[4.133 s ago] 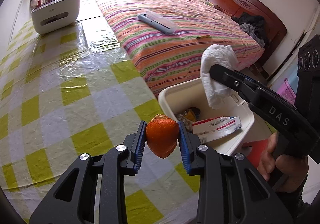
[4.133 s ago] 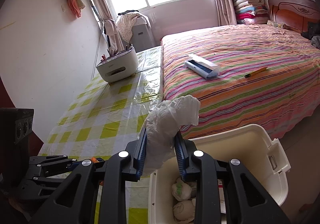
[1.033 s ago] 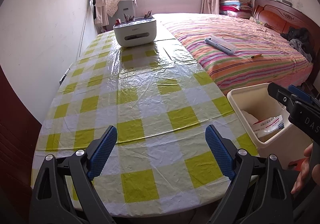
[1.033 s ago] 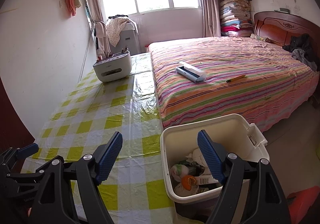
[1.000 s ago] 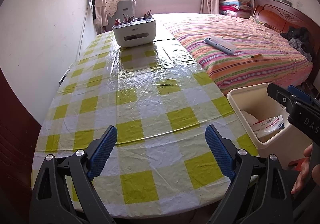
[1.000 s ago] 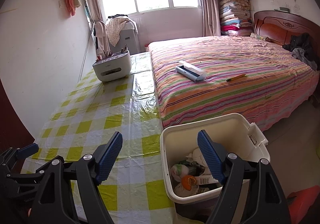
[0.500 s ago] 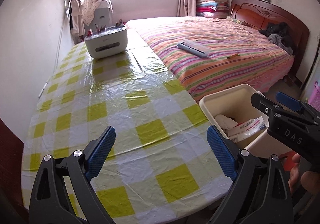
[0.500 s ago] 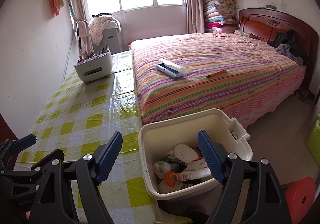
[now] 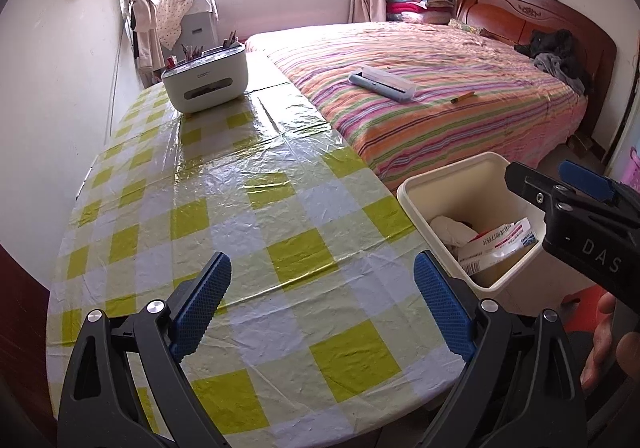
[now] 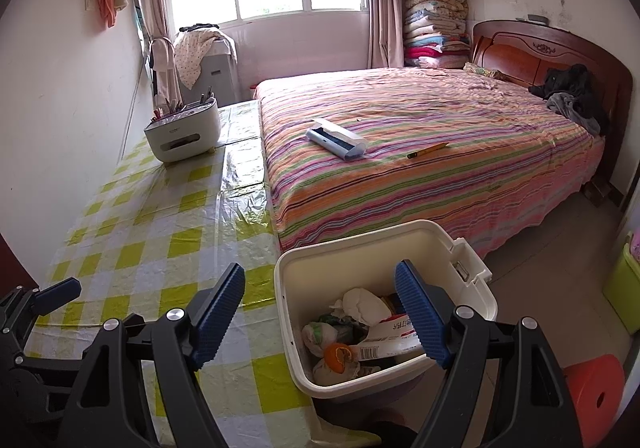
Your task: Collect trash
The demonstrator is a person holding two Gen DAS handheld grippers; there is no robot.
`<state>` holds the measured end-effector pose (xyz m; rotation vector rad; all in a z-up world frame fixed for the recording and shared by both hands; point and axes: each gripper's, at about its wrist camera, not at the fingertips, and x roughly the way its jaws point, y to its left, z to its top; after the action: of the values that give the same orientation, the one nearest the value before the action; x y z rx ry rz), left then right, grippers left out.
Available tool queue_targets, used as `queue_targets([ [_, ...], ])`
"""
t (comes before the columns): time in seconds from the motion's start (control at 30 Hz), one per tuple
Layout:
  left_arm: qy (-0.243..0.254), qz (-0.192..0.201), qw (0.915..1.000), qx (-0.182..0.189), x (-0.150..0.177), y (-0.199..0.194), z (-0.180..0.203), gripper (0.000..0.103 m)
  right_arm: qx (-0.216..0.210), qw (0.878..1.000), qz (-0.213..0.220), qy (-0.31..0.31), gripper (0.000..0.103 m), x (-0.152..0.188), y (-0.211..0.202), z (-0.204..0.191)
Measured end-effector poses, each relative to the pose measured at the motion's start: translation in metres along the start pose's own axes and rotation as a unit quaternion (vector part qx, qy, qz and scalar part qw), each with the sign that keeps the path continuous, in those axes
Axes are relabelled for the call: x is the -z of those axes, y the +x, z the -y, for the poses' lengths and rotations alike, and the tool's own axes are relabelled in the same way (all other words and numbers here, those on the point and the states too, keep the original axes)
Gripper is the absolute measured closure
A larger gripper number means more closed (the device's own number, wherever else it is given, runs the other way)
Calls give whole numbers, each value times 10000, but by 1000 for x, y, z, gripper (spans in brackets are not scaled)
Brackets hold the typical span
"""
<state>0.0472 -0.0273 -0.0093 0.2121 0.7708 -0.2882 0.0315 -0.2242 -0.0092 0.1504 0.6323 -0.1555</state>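
The cream-white rectangular plastic bin (image 10: 472,268) stands on the floor, just beside the edge of the table with the yellow-and-white checked plastic cloth (image 9: 224,208), between this table and the bed with the striped cover (image 10: 420,168); its top is uncovered, and inside it lies the trash: a piece of orange peel (image 10: 338,357), a white paper carton with red print and a barcode (image 10: 384,344), some crumpled white tissues (image 10: 366,302) and some wrappers that are too jumbled to count. The left gripper (image 9: 320,304) has its two blue-padded jaws wide apart with nothing between them; it hangs over the near end of the table, and the bin (image 9: 476,184) lies to its right and a little ahead. The right gripper (image 10: 320,312) also has its jaws spread wide and holds nothing; the bin lies below it, mostly under its right jaw, and the trash is well apart from the pads. One bin is seen, one piece of orange peel, one carton, two grippers; on the far end of the table stands one white desk organiser with pens (image 9: 206,82); on the bed lie one pale blue flat case (image 10: 336,142) and one yellow pencil-like thing (image 10: 428,150). A hand (image 9: 608,344) shows at the right edge of the left wrist view, below the right gripper.
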Motion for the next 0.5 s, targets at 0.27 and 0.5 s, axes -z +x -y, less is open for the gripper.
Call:
queue_targets([
  [0.27,51,-67,10000,0,-2,4,8,12,3,10000,-16,-7,28,0,1,3],
  [0.5,79,-151,9999,1,-3,7,11,12,-16,10000,-40,-12,28,-2,2,4],
])
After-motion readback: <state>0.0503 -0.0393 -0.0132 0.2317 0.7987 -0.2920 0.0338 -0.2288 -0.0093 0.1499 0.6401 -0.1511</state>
